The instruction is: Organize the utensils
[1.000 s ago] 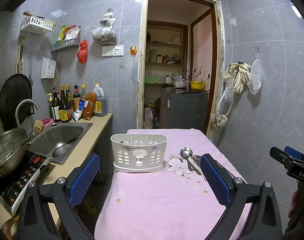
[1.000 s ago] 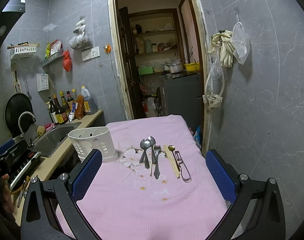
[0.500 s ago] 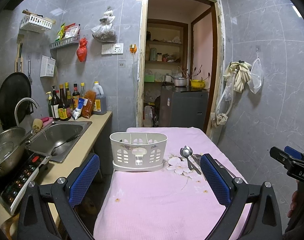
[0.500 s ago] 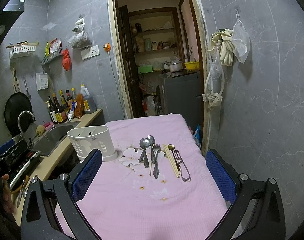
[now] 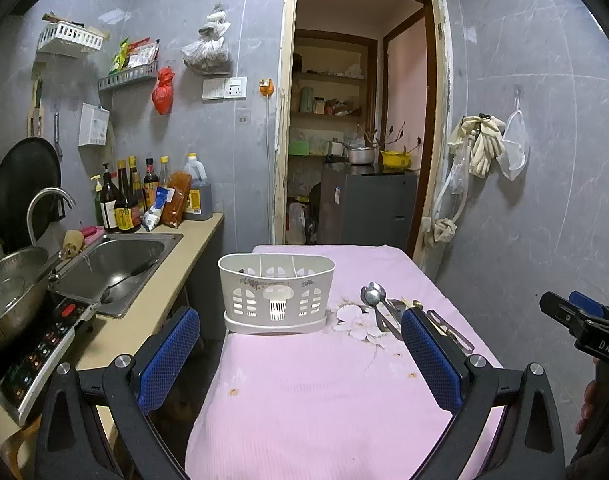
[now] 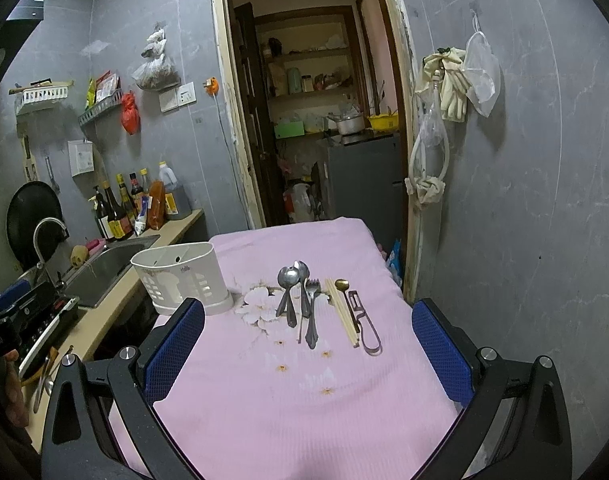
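Observation:
A white slotted utensil caddy (image 5: 276,294) (image 6: 182,278) stands at the left edge of the pink-clothed table (image 5: 304,384) (image 6: 304,392). To its right lie metal spoons (image 6: 289,292) (image 5: 374,300), a fork (image 6: 312,312), wooden chopsticks (image 6: 342,312), a small gold spoon (image 6: 342,286) and a peeler (image 6: 366,326). My left gripper (image 5: 300,344) is open and empty, short of the caddy. My right gripper (image 6: 308,344) is open and empty, short of the utensils.
A counter on the left holds a steel sink (image 5: 112,264), an induction hob (image 5: 36,344), a metal bowl (image 5: 8,288) and sauce bottles (image 5: 128,200). An open doorway (image 5: 356,140) lies behind the table. A grey tiled wall (image 6: 524,220) is close on the right.
Both views have crept slightly forward and upward over the table. Nothing on the table has moved and both grippers stay open.

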Demonstrator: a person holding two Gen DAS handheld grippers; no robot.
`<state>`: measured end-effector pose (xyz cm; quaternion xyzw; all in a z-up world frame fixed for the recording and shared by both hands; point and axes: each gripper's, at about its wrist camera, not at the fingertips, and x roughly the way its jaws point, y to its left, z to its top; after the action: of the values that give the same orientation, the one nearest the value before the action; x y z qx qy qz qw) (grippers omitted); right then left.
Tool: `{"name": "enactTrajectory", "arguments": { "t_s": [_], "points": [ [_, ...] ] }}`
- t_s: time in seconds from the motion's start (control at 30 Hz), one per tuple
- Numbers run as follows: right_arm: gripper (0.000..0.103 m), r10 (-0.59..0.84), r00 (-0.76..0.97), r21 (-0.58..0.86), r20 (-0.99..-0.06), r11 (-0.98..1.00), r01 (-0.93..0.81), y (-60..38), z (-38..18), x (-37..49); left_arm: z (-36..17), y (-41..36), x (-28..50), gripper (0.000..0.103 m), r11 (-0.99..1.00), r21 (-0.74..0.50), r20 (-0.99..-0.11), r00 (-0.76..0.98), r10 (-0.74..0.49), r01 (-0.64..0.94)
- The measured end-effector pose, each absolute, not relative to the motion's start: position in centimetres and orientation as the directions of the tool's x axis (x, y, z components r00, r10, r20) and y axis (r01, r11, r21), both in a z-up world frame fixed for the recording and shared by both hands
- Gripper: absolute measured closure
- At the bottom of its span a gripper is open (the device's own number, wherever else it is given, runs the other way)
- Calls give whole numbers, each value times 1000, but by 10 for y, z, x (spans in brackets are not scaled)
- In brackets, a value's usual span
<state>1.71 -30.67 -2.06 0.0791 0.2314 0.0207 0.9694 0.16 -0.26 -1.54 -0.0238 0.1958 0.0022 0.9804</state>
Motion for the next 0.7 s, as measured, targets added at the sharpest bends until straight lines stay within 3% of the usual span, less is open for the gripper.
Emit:
{"name": "enactTrajectory", "arguments": {
  "t_s": [0.7],
  "points": [
    [1,17,845,126,-534,990,60,-296,-14,21,-29,8,22,1,997,-67,-497,866,-61,32]
  ]
}}
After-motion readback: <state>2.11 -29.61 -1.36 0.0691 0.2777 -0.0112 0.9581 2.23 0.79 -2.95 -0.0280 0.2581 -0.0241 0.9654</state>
